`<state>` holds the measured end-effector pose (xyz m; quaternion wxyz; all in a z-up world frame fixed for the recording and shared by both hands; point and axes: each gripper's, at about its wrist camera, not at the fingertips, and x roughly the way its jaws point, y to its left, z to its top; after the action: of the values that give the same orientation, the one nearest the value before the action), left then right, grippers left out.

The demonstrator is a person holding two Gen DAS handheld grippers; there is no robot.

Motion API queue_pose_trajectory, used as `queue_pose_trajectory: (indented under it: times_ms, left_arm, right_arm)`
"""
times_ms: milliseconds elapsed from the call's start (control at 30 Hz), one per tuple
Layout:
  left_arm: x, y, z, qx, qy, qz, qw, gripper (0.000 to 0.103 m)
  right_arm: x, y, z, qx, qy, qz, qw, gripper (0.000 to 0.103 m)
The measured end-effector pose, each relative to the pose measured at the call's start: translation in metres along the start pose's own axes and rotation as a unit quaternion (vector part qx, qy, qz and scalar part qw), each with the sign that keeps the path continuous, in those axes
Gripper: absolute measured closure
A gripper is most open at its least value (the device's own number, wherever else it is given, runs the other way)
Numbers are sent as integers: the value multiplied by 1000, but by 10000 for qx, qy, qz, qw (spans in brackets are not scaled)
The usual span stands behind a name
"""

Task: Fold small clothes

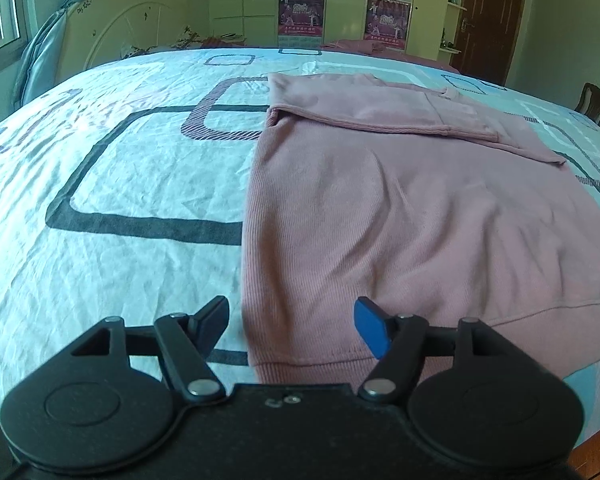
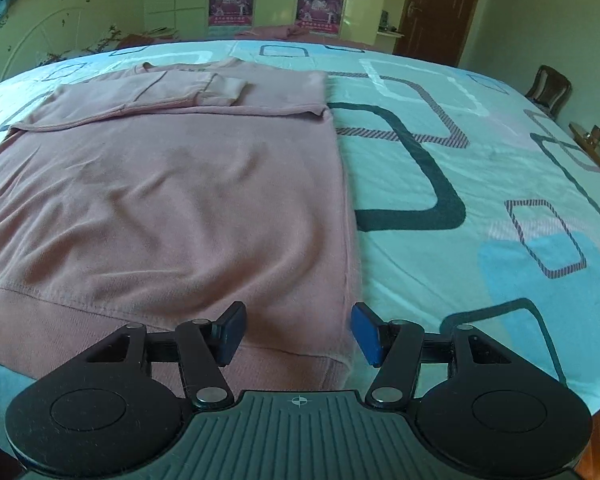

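A pink sweater [image 1: 380, 216] lies flat on the bed, hem nearest me, with its sleeves folded across the chest at the far end. In the right wrist view the sweater [image 2: 172, 208] fills the left half. My left gripper [image 1: 294, 326] is open above the sweater's near left hem corner, holding nothing. My right gripper [image 2: 298, 334] is open above the near right hem corner, holding nothing. The folded sleeve cuff [image 2: 220, 86] rests near the collar.
The bed has a light blue sheet [image 1: 120, 200] with dark rounded squares, also seen in the right wrist view [image 2: 480, 184]. A white headboard [image 1: 112, 32] stands far left. Wardrobes with posters [image 1: 302, 10], a dark door [image 1: 492, 16] and a chair [image 2: 548, 88] lie beyond.
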<state>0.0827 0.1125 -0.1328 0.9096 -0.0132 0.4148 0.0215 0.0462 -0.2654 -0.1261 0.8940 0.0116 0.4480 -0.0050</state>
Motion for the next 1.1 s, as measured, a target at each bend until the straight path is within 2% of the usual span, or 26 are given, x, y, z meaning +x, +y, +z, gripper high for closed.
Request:
queue_pose_trajectory:
  times_ms: [33,100,233,333,367,433,467,500,533,633,733,833,967,1067,1100]
  left_arm:
    - [0,2,-2,-50,34,-17,10000,36]
    - [0,6,-7,-133,101,-106,9998,36]
    - [0,9,-12,-240,133,-291,9992,41]
    - [1,11,-12,-345,209,-510,9979,54]
    - [1,11,-12,-370,238,-582,9973,55]
    - [2,12,-10,-400,284,-692,9964,63]
    - [3,13,-10,-453,315,-774,9955,67]
    - [4,15,-9,-547,354,-872,9941,77]
    - [6,16,-9,-631,406,-945,9927,83]
    - [9,17,-7,-649,474,-1022,9915,86]
    - [10,20,-3,-628,537,-1095,9905,92]
    - [11,24,1,-618,607,-1175,9893,95]
    - [13,25,1,-510,731,-1172,9891,94]
    - [14,25,0,-624,808,-1175,9878,91]
    - [13,25,0,-646,832,-1177,9874,91]
  right_arm:
    - [0,-3,-2,54,18,-37,10000,43]
    - [-1,-9,-7,190,18,-95,9998,24]
    - [-4,-18,-13,422,55,-28,9991,23]
    - [-4,-22,-16,647,175,188,9976,24]
    - [-5,-21,-17,688,198,239,9971,24]
    - [-6,-19,-18,733,221,333,9965,30]
    - [-6,-18,-19,743,233,408,9961,39]
    - [-6,-17,-19,738,244,467,9959,43]
    - [-7,-16,-19,713,251,485,9960,44]
    - [-6,-14,-17,689,293,573,9955,52]
    - [-6,-17,-15,765,350,759,9936,67]
    - [-7,-19,-12,836,411,913,9915,80]
    - [-9,-17,-9,732,436,935,9920,82]
    - [-8,-17,-11,629,526,838,9931,64]
    - [-8,-18,-11,610,552,875,9928,64]
